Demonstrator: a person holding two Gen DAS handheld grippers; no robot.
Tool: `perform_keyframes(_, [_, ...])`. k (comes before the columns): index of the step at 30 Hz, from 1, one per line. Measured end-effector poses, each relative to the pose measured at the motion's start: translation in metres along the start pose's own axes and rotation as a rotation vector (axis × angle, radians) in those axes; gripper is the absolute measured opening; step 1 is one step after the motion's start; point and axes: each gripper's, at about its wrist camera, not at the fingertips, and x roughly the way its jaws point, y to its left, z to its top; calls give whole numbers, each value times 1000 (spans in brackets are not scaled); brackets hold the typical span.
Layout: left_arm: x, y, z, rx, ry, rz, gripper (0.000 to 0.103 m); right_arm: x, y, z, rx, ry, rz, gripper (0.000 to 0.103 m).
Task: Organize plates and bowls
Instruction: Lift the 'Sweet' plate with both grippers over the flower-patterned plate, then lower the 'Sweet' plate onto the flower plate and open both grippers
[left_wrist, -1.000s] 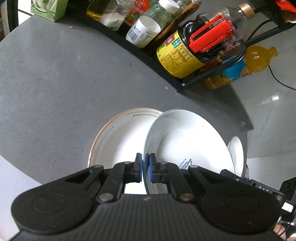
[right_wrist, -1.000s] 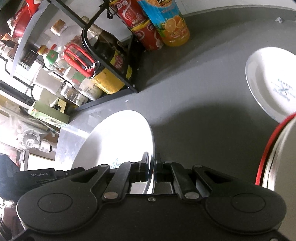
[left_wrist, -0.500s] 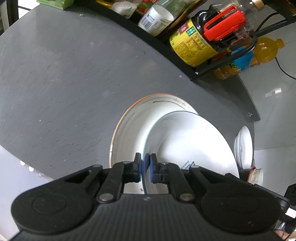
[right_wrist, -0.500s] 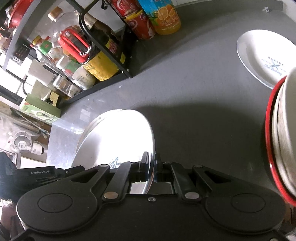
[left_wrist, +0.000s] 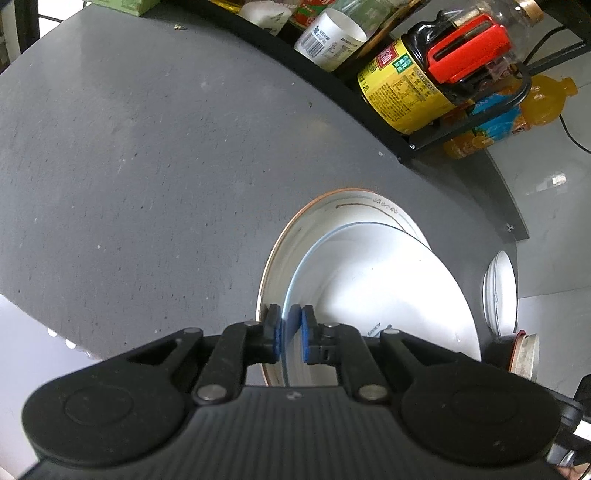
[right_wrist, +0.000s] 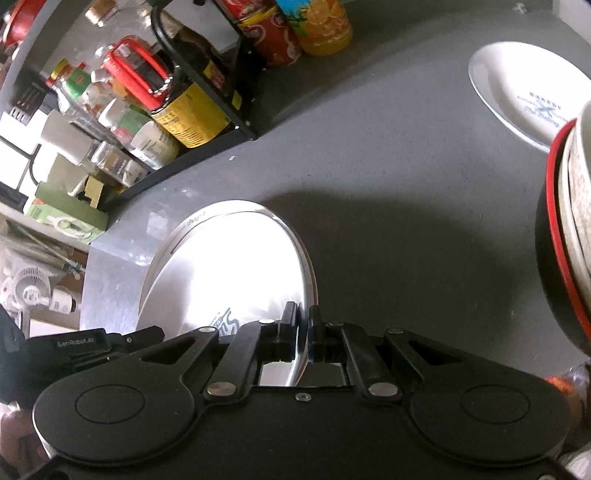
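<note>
Since a second ago we have brought the white plate (left_wrist: 376, 295) down over the big plate with the orange rim (left_wrist: 314, 210), and both pairs of tongs have let their blue pads part a little. Before, the plate stood up more on its edge; now it leans low, almost lying inside the big plate.

Our left tongs (left_wrist: 290, 330) sit around one edge of the white plate. The pads are a bit apart, so the grip looks let go, or close to it. Our right tongs (right_wrist: 303, 332) sit around the other edge the same way, with a small gap beside the rim (right_wrist: 306, 280). We held it from two sides so it would not tip or slide.

Both plates are near the desk (left_wrist: 129, 166) edge closest to us. We think this step is stacking: small plate on big plate, so the pile stays steady.

Another white plate (right_wrist: 517, 85) with blue writing waits toward the far right corner. A stack of bowls (right_wrist: 565, 229) with a red rim stands at the right edge. A rack of bottles (left_wrist: 402, 92) lines the far edge.

Next we should pull the tongs back slowly, so the plate does not clatter.
</note>
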Motion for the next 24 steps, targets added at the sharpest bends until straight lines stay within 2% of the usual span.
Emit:
perform_keyframes(3, [1, -2, 0, 8, -2, 9, 8, 2, -3, -1, 24, 2, -7, 6])
perform_keyframes(7, [1, -11, 0, 35, 3, 57, 9, 5, -11, -4, 70, 12, 2, 7])
perform_keyframes(13, [-7, -18, 0, 52, 5, 96, 14, 3, -10, -5, 58, 4, -6, 7])
perform_keyframes(15, [-13, -19, -1, 42, 1, 100, 22, 3, -8, -6, 43, 3, -12, 7])
perform_keyframes(17, [-21, -22, -2, 42, -13, 95, 36, 4, -5, -7, 34, 6, -17, 7])
perform_keyframes(20, [-34, -26, -7, 49, -55, 128, 52, 7, -3, -8, 27, 11, -33, 8])
perform_keyframes(24, [-40, -23, -15, 56, -89, 162, 56, 12, 3, -11, 2, 6, -49, 9])
